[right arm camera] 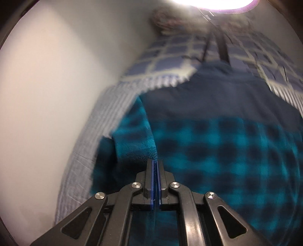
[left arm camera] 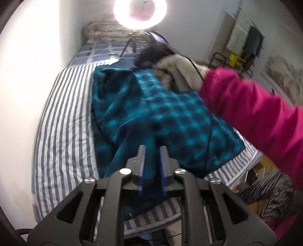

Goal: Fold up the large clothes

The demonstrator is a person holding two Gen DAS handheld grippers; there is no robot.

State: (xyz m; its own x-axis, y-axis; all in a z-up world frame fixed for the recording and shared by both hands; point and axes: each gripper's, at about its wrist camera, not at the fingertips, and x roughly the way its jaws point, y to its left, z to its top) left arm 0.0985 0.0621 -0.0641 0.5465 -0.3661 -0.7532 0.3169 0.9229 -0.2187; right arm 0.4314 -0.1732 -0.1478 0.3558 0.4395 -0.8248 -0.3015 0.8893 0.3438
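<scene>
Left gripper (left arm camera: 152, 149): jaws narrowly parted, with a fold of the teal checked garment (left arm camera: 170, 113) running up between the blue pads; the cloth fills the gap, so it reads as pinched.
Right gripper (right arm camera: 155, 162): pads almost touching, with a thin edge of the teal checked garment (right arm camera: 217, 151) caught at the tips.
Garment: spread ahead of both grippers on the striped bedsheet (left arm camera: 62, 117); its plain teal inner face is turned up left of the left gripper, and the checked face lies ahead and to the right.
Under the far end: a dark navy cloth (right arm camera: 208, 98) lies beyond the checked part, ahead of the right gripper.
Containers: none that can be made out; a blurred heap of items sits low to the right of the left gripper, off the bed.
Hidden or unclear: a pink sleeve (left arm camera: 261, 113) crosses from the right and covers the garment's far right corner; the right wrist view is motion-blurred; a bright ring light (left arm camera: 140, 13) washes out the top.
Edges: a white wall (left arm camera: 34, 66) borders the bed on the left; the bed's edge runs to the right of the left gripper.
Open room: bare striped sheet lies between garment and wall.
</scene>
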